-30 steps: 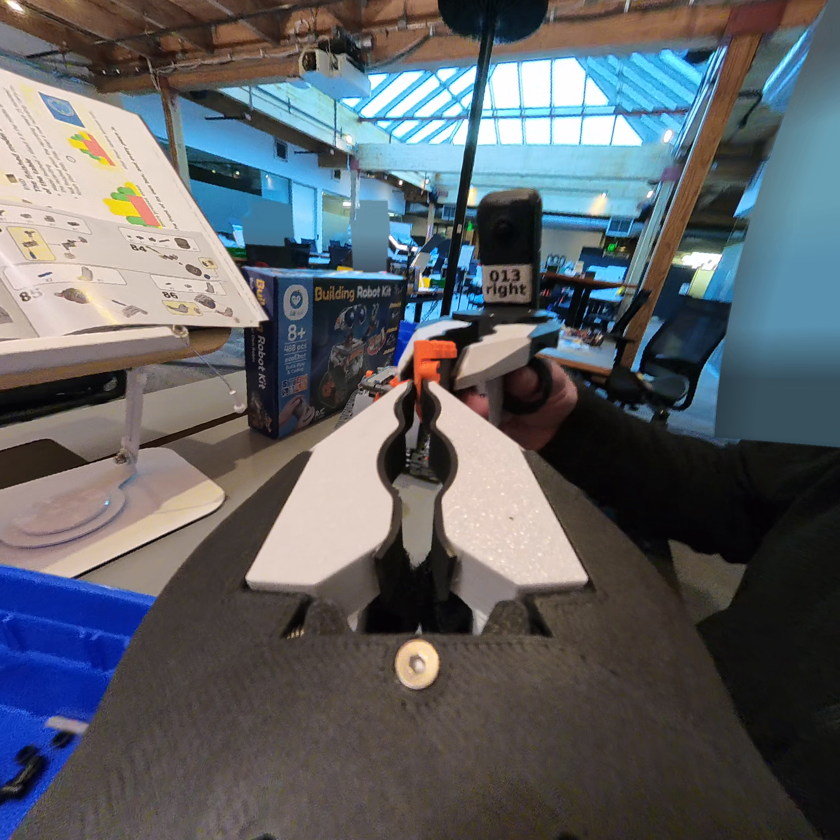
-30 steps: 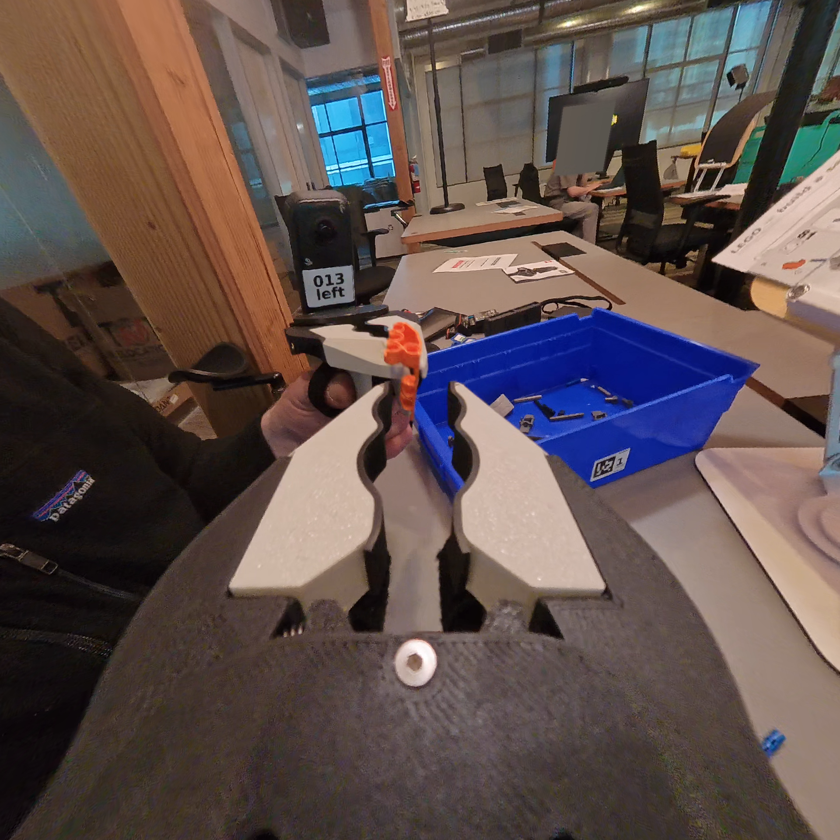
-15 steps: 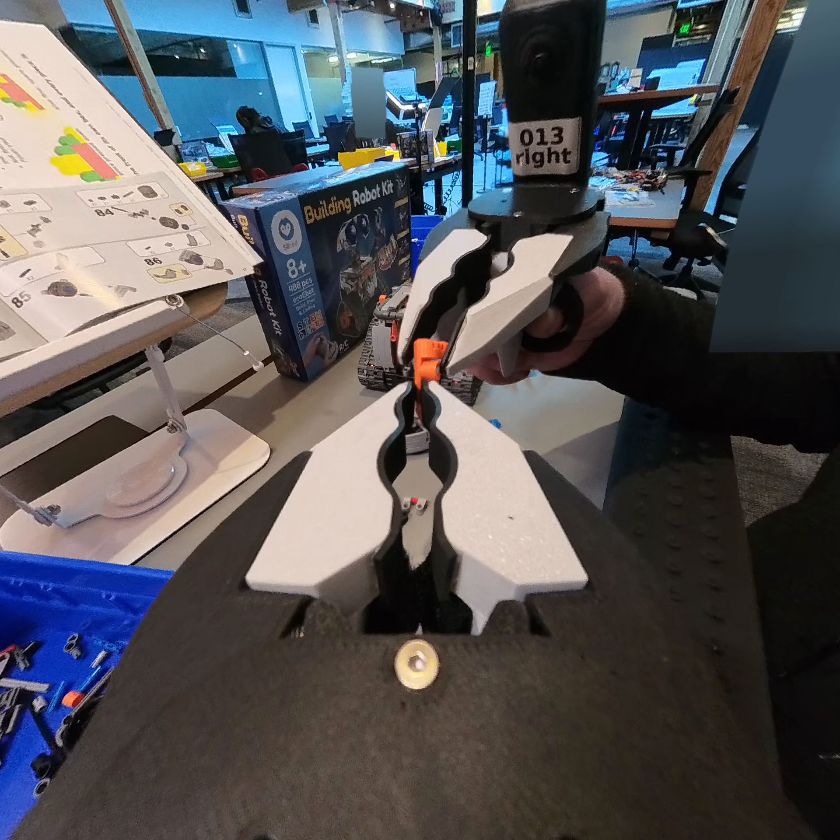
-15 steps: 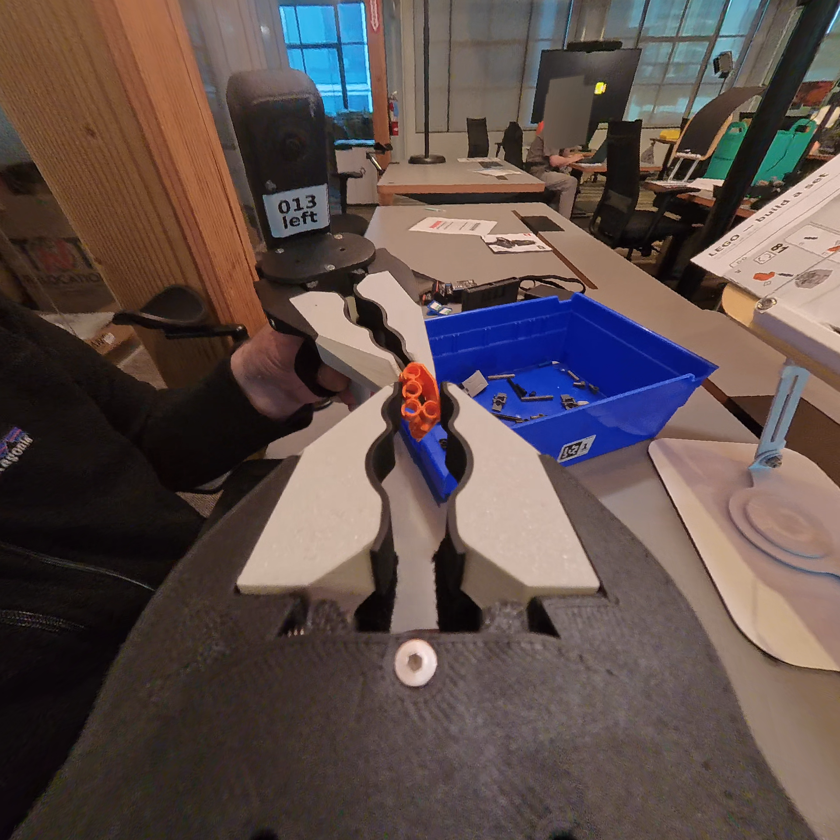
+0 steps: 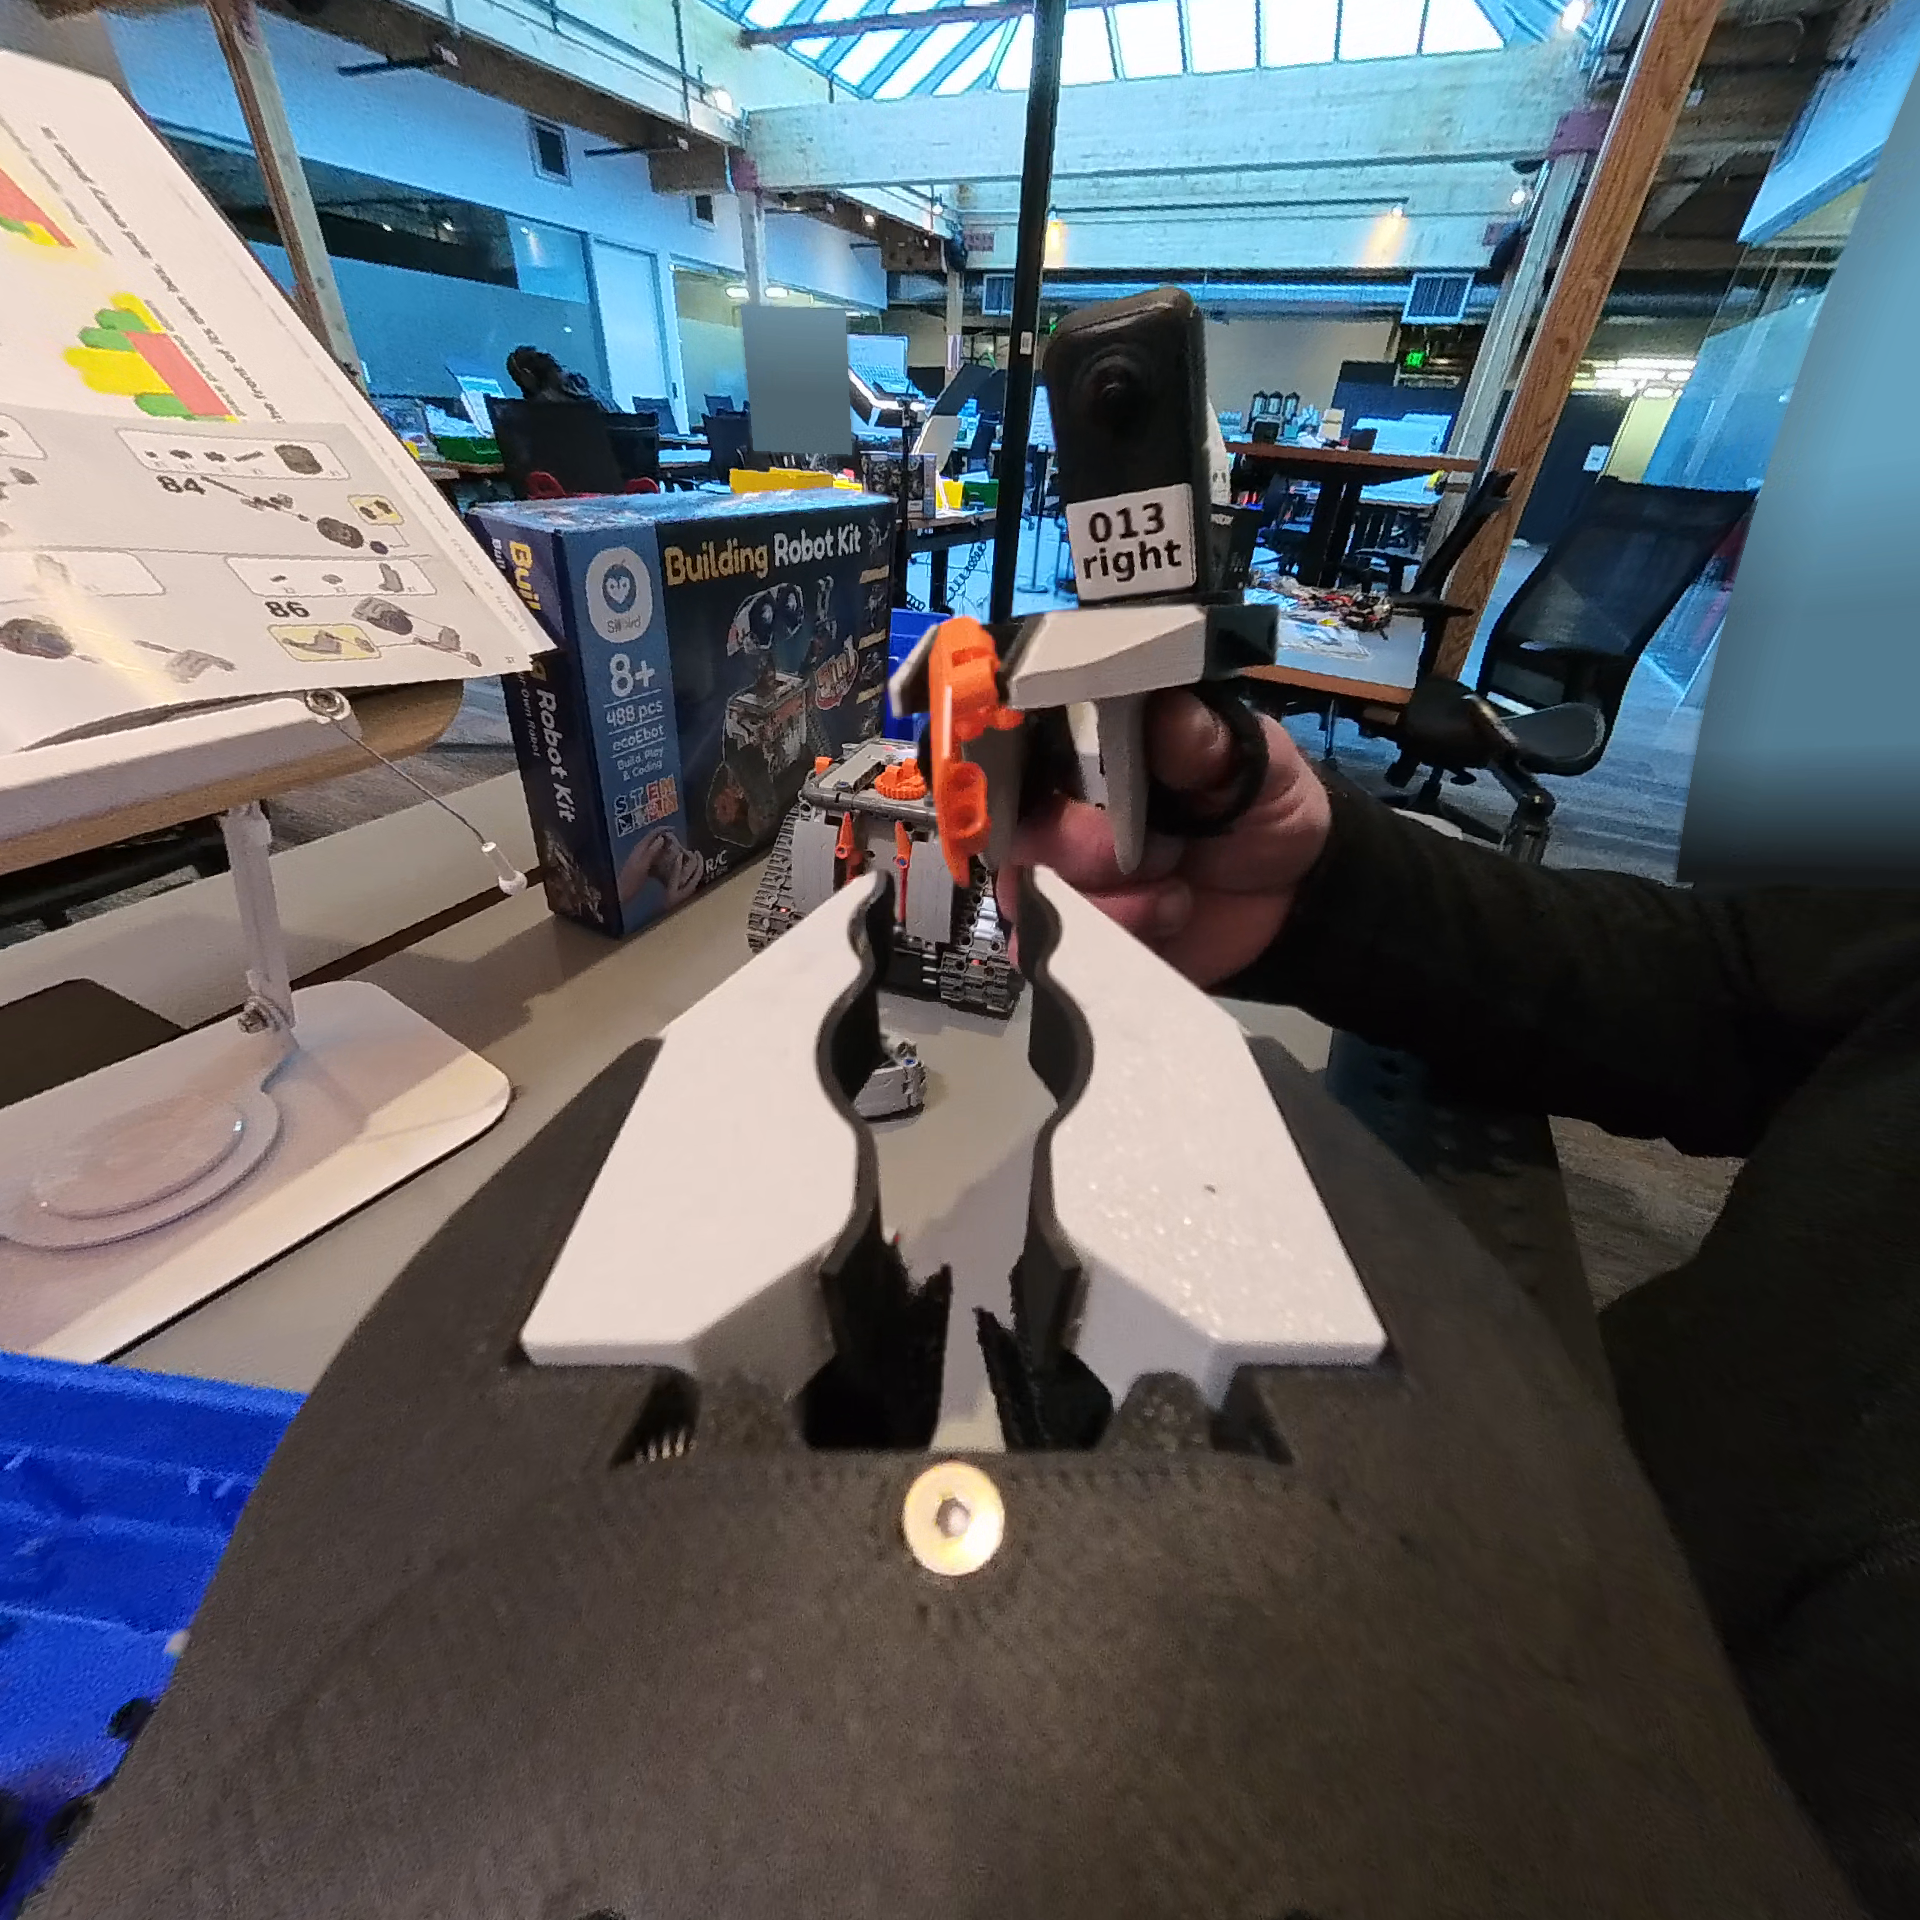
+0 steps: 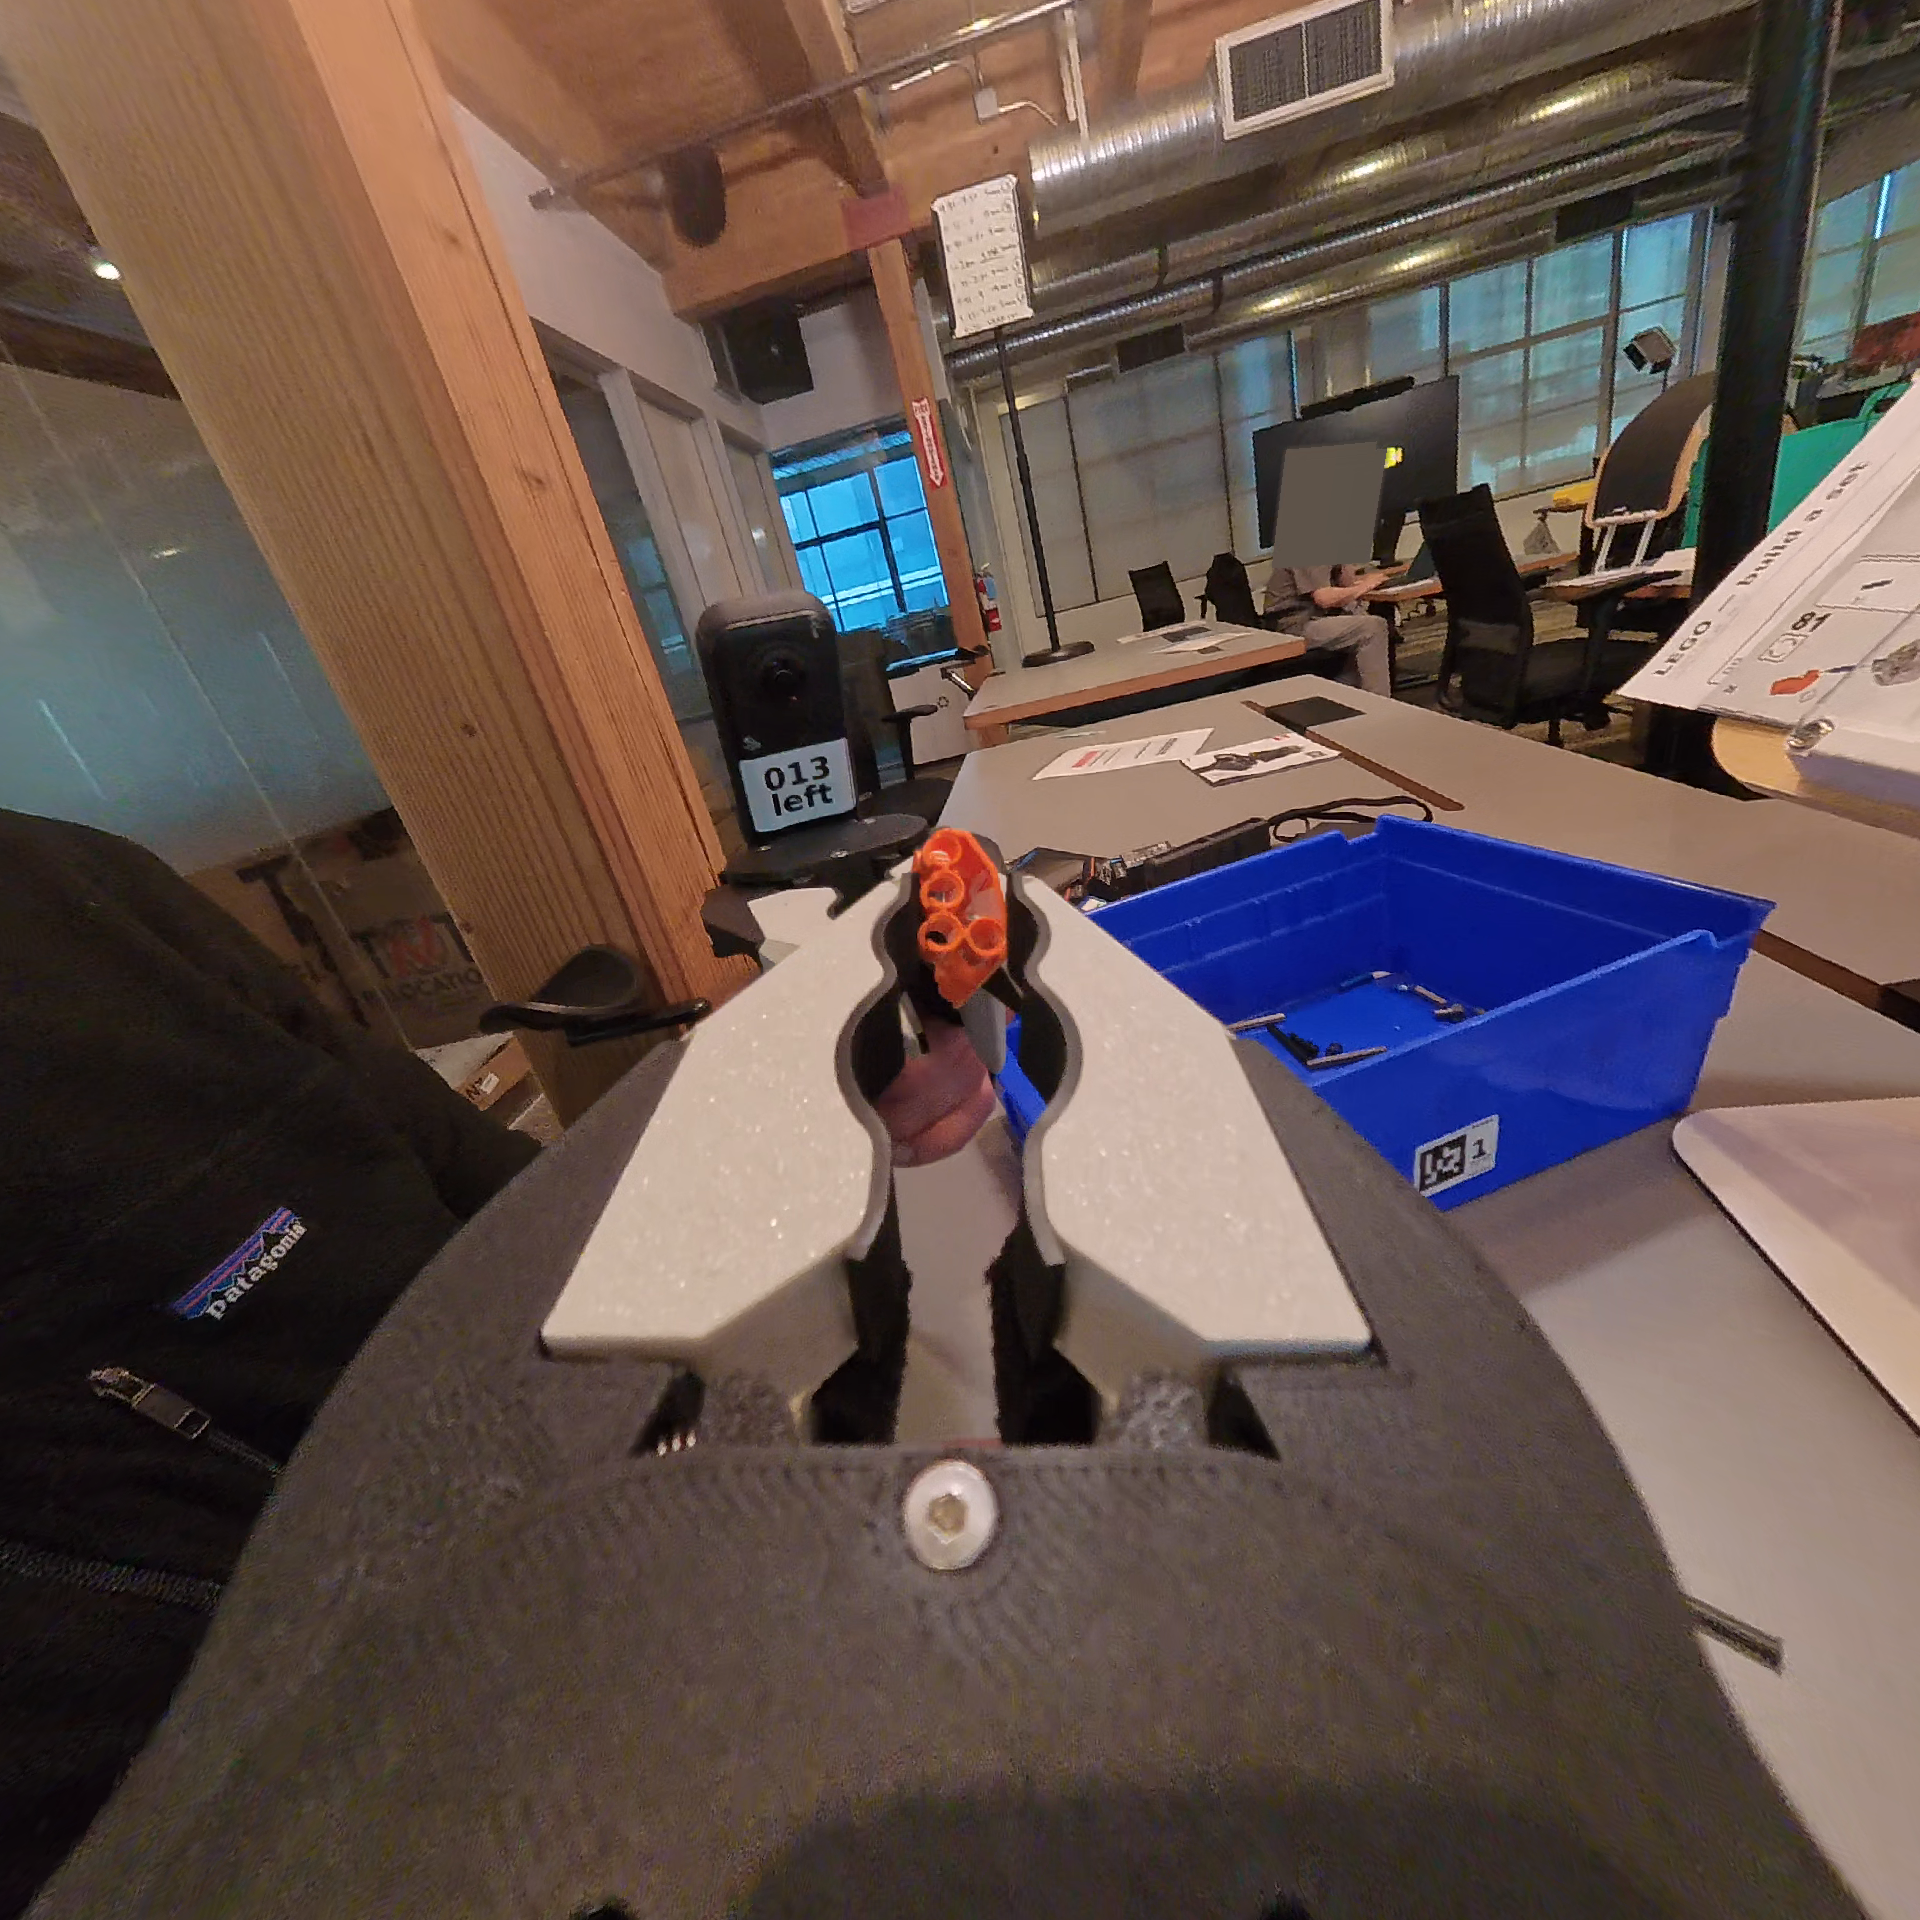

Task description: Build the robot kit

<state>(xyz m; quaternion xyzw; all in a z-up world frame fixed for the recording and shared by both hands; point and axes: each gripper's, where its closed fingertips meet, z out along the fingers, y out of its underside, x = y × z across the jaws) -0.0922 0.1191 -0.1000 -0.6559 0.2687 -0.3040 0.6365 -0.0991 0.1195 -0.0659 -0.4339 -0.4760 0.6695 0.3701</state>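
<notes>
Right tongs (image 6: 958,904): clamped on an orange toy piece (image 6: 958,914).
Left tongs (image 5: 951,899): spread apart, empty, just below that piece.
Behind: toy robot (image 5: 883,883), box (image 5: 686,707).

You are looking at a printed white label (image 5: 1130,540) on each black camera (image 6: 774,675), a lettered blue box (image 5: 717,707), a coded sticker (image 6: 1457,1155) on the blue bin (image 6: 1621,997), and a numbered instruction booklet (image 5: 208,468).

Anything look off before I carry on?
Nothing spilled or broken. The orange piece sits only at the very tips of the right gripper, hanging tilted. One small grey piece lies loose on the table, outside the blue bin.
</notes>
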